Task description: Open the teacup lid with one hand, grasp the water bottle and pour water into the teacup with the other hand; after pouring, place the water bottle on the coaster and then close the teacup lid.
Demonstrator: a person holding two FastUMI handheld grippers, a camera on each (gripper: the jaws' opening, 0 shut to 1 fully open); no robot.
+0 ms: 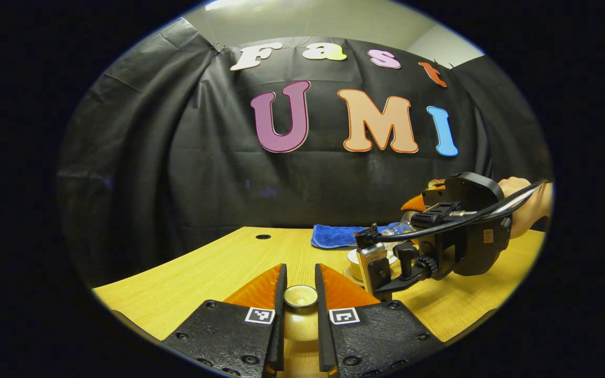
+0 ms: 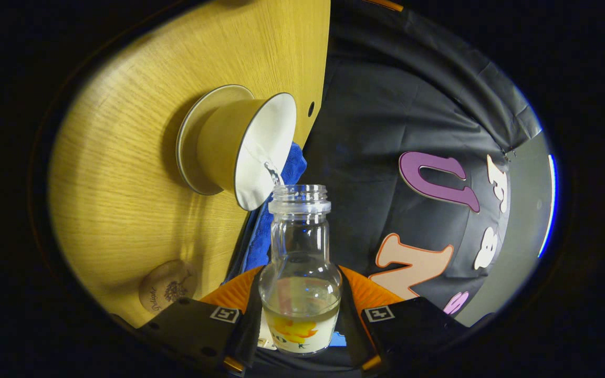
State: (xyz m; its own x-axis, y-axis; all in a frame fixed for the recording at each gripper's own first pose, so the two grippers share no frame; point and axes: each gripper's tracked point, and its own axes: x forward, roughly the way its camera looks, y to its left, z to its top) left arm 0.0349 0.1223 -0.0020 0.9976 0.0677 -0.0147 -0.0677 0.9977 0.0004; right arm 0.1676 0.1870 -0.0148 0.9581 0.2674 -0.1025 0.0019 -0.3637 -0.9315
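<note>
1. In the left gripper view, the left gripper (image 1: 300, 286) is closed on the knob of the teacup lid (image 1: 301, 297), one finger pressing each side, and it holds the lid up above the wooden worktop (image 1: 213, 268).
2. In the same view, the right gripper (image 1: 386, 262) sits farther off to the right with a hand (image 1: 525, 207) behind it, just over the teacup (image 1: 356, 262).
3. In the right gripper view, the right gripper (image 2: 301, 310) clamps the lower body of the clear glass water bottle (image 2: 300, 273), both fingers against its sides.
4. The bottle is tipped well over, so the worktop (image 2: 124, 173) appears turned on its side; the bottle's open mouth is close beside the teacup (image 2: 239, 147) rim.
5. A thin stream of water (image 2: 272, 170) runs from the bottle mouth into the white inside of the cup, and some water is left in the bottle.
6. The teacup stands on its saucer (image 2: 189, 131), lid off.
7. A blue cloth (image 2: 260, 231) lies on the worktop behind the cup, by the far edge.
8. The round coaster (image 2: 168, 286) lies flat on the worktop, apart from the saucer, with nothing on it.
</note>
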